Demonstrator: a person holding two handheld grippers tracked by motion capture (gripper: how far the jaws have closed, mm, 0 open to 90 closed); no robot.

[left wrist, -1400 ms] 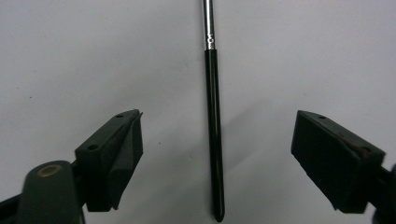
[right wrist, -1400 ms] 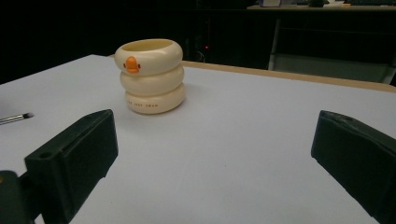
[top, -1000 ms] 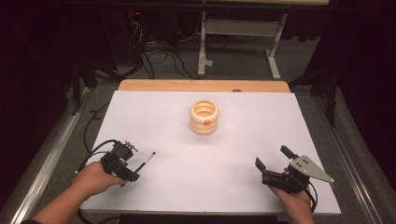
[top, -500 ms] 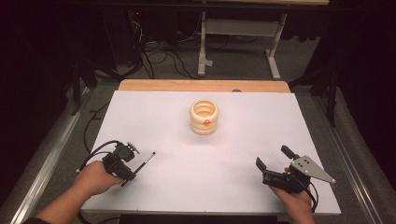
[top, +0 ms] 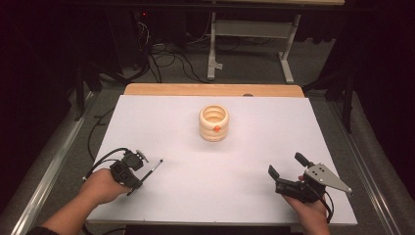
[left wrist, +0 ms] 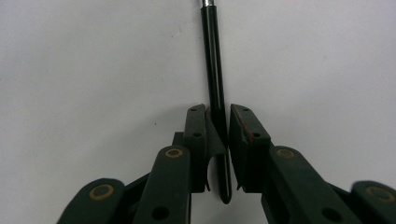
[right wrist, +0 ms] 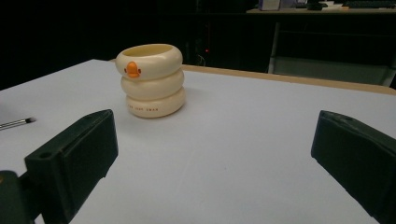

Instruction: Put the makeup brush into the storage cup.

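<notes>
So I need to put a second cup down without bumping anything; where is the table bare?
The white table is bare on both sides of the duck-faced cup, and across the wide middle strip between the brush in the left gripper and the open right gripper. Only the near corners, by the hands, are crowded.

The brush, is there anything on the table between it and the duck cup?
No, nothing visible is in the way. The brush sits in the left gripper, whose jaws have just been closing around its handle. Between it and the duck cup there is just bare white table. The right gripper waits off to the other side, jaws open.
</notes>
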